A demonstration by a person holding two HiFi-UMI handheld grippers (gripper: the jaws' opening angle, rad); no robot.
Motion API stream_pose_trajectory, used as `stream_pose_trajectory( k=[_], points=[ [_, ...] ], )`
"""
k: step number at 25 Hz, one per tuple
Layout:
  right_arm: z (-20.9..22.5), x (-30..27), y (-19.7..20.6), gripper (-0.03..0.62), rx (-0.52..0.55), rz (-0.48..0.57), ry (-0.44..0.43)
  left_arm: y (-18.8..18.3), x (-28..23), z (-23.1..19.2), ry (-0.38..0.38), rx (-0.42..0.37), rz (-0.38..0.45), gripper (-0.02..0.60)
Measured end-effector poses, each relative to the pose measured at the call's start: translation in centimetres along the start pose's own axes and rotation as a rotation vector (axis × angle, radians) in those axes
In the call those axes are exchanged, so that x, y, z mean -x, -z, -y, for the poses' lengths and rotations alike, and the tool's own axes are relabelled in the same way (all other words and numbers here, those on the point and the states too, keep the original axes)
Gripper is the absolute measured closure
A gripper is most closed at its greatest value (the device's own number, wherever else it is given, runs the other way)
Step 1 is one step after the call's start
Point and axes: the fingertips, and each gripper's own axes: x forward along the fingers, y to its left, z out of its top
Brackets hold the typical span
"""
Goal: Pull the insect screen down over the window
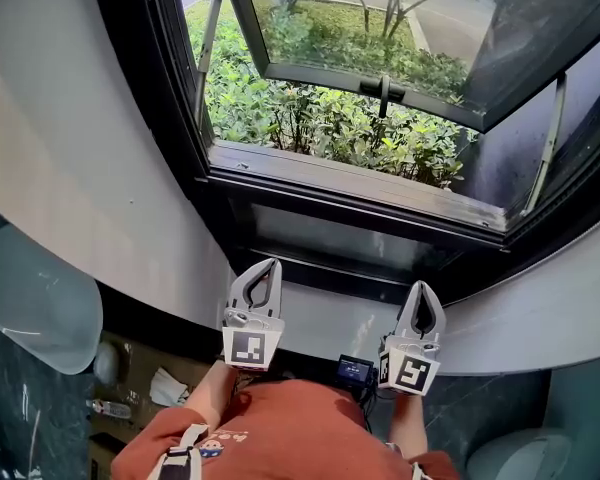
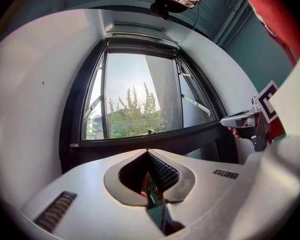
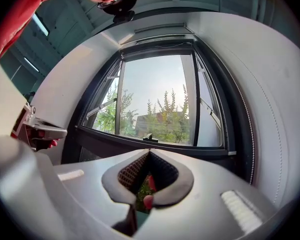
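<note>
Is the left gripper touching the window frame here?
Apart. In its own view the left gripper, shut and empty, sits well short of the window frame, whose whole outline shows ahead of it.

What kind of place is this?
Likely indoors in a building, at an open black-framed window set in a white wall. Green shrubs and a paved road lie outside, so probably a room facing a landscaped street.

my head view looks steeply down from above at the window point(image 1: 352, 184) — both gripper views tilt up from below, sharing it.
</note>
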Motion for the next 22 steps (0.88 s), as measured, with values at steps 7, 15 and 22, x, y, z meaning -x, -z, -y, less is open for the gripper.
stream_pose_trajectory(
  k=[7,15,22],
  points=[
    [-0.2,-0.3,-0.5,0.585,0.009,0.015,0.000,-0.2,-0.2,-0.3,-0.014,0.010,0.008,0.575],
    [-0.1,-0.9,-1.4,0.583,0.013,0.042,0.000,-1.1,-0.7,-1.0,-0.030,-0.020,0.021,0.575],
    [0.2,-1.4,-2.6,0.583,0.029,0.071,0.004,-2.0,-0.9,-0.9,-0.021,-0.007,0.041,0.575]
  ],
)
